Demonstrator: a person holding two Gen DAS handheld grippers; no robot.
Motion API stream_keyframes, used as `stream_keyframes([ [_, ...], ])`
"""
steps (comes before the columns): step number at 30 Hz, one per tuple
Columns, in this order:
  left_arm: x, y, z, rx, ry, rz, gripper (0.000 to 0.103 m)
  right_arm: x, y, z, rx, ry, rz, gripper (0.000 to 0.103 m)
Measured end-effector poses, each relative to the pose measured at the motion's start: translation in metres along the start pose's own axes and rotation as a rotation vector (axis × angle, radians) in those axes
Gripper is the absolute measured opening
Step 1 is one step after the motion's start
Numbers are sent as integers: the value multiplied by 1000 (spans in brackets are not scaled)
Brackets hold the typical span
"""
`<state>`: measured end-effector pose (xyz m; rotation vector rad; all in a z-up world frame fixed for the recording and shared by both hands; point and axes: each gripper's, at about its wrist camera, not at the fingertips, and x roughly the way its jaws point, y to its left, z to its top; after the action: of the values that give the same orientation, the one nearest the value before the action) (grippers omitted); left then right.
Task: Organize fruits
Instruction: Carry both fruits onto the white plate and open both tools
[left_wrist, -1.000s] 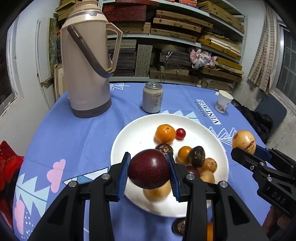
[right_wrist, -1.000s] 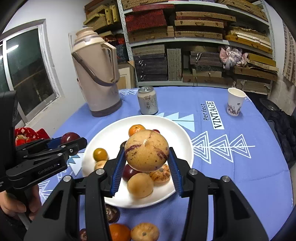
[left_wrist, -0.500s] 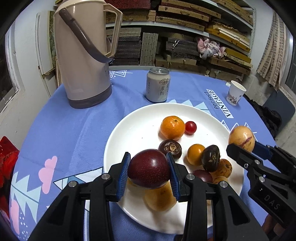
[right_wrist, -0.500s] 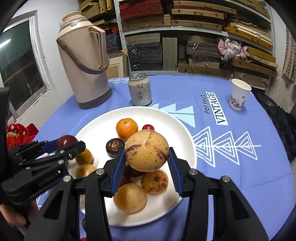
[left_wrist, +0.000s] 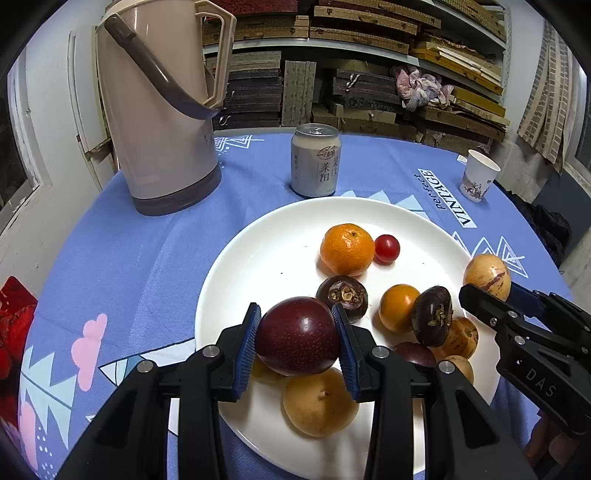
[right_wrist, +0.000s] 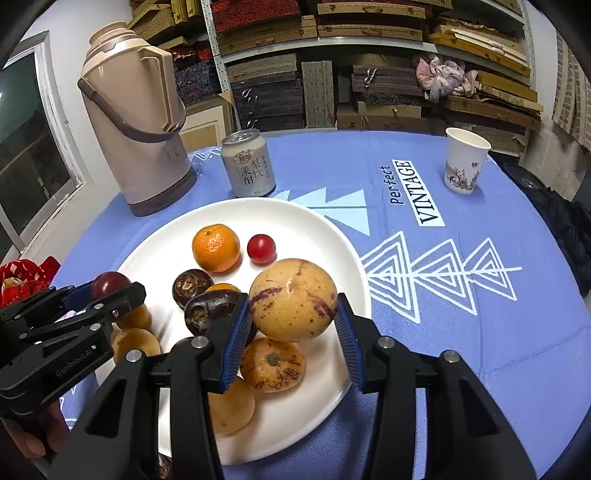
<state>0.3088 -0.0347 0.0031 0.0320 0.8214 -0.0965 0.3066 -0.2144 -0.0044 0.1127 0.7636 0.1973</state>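
Together, both tongs hovered over the white plate (left_wrist: 236, 258): the left tongs (left_wrist: 297, 336) were clamped on a dark red plum (left_wrist: 297, 334) above its near-left part, the right tongs (right_wrist: 293, 301) clamped on a speckled yellow fruit (right_wrist: 293, 299) above its near-right part, bare plate lying ahead.

"perfect VINTAGE" printed on the blue tablecloth (right_wrist: 413, 192); Chinese "莱阳 梨饮" on the drink can (right_wrist: 248, 166); "GenRobot.AI" on the left hand-held gripper (right_wrist: 110, 291); "DAS" on the right hand-held gripper (left_wrist: 487, 280)
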Motion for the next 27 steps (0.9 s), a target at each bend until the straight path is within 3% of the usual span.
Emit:
stream_keyframes([
  [12,5,-10,-5,35,-11,-8,40,5,1,-4,-1,16,9,45],
  [22,11,-17,-4,48,-32,-13,40,21,-13,-2,88,34,90,46],
  [27,12,-23,-6,72,-43,0,40,17,-8,-2,63,13,88,46],
])
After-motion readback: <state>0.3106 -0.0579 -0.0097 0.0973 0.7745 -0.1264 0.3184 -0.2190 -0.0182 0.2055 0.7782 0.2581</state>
